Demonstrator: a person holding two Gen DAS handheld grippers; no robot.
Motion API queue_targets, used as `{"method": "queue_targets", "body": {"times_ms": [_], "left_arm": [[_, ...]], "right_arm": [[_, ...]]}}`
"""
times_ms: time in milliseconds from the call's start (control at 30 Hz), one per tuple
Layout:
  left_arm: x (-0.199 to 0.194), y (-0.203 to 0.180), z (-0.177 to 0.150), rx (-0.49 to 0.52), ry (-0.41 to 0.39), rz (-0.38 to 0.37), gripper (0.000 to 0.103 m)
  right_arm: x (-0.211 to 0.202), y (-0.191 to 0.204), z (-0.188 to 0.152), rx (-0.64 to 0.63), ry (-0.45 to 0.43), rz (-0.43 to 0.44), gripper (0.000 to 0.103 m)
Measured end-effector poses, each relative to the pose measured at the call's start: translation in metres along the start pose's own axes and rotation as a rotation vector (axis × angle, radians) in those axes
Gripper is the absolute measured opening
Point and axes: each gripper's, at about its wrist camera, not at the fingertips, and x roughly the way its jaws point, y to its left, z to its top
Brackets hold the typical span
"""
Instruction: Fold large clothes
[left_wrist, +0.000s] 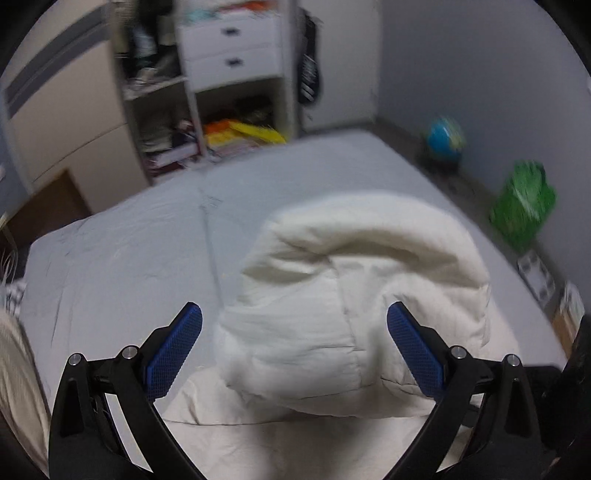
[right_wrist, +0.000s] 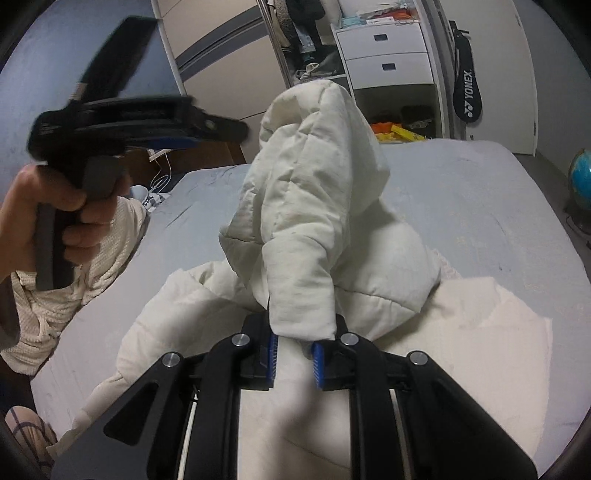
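Above the bed (right_wrist: 480, 206), right hand-held gripper (right_wrist: 293, 360) clamped on white jacket (right_wrist: 306, 221), left hand-held gripper (left_wrist: 294, 347) raised, spread apart.

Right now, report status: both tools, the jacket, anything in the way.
Left tool open, empty, above the bed. Right tool shut on white puffer jacket, a lifted part hanging from it. Cream knit garment at the bed's left edge, clear of the fold.

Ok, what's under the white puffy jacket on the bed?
The white puffy jacket lies on the grey bedsheet, which shows all around it. The right gripper holds one part lifted. Anything beneath the jacket's bulk is covered and can't be seen.
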Motion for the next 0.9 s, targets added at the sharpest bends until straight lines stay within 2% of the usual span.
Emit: {"method": "queue_targets", "body": {"times_ms": [100,133,167,200,233,333,467,567,600,667,767,900], "left_arm": [[0.022,-0.011,0.0,0.033,0.048,-0.039,0.097],[0.029,-0.012,0.001,0.029,0.052,-0.049,0.093],[0.033,-0.011,0.001,0.013,0.059,-0.089,0.081],[0.04,-0.008,0.002,-0.031,0.092,-0.176,0.036],[0.047,-0.004,0.003,-0.078,0.139,-0.215,0.012],[0.043,-0.008,-0.001,-0.054,0.103,-0.216,0.007],[0.021,-0.003,-0.011,-0.07,0.024,-0.241,0.006],[0.002,-0.002,-0.023,-0.069,-0.036,-0.232,0.006],[-0.003,0.003,-0.03,-0.078,-0.052,-0.231,0.006],[-0.01,0.008,-0.035,-0.115,-0.076,-0.234,0.006],[-0.015,0.023,-0.032,-0.181,-0.094,-0.234,0.006],[-0.023,0.027,-0.026,-0.186,-0.1,-0.225,0.006]], "right_arm": [[-0.002,-0.002,-0.002,0.011,0.0,0.008,0.013],[-0.002,-0.003,-0.002,0.01,0.001,0.011,0.013],[-0.004,-0.001,-0.005,0.007,0.002,0.012,0.013],[-0.003,-0.001,-0.004,0.006,0.005,0.012,0.013],[-0.003,-0.002,-0.004,0.007,0.007,0.012,0.013],[-0.003,-0.005,-0.005,0.023,0.006,0.016,0.013],[-0.006,-0.012,-0.009,0.054,0.011,0.02,0.014],[-0.013,-0.017,-0.01,0.098,0.016,0.01,0.038],[-0.017,-0.02,-0.01,0.129,0.023,0.014,0.051],[-0.031,-0.027,-0.012,0.228,0.012,0.04,0.054],[-0.056,-0.034,-0.023,0.385,-0.027,0.155,0.054],[-0.066,-0.033,-0.034,0.563,-0.071,0.412,0.054]]}}
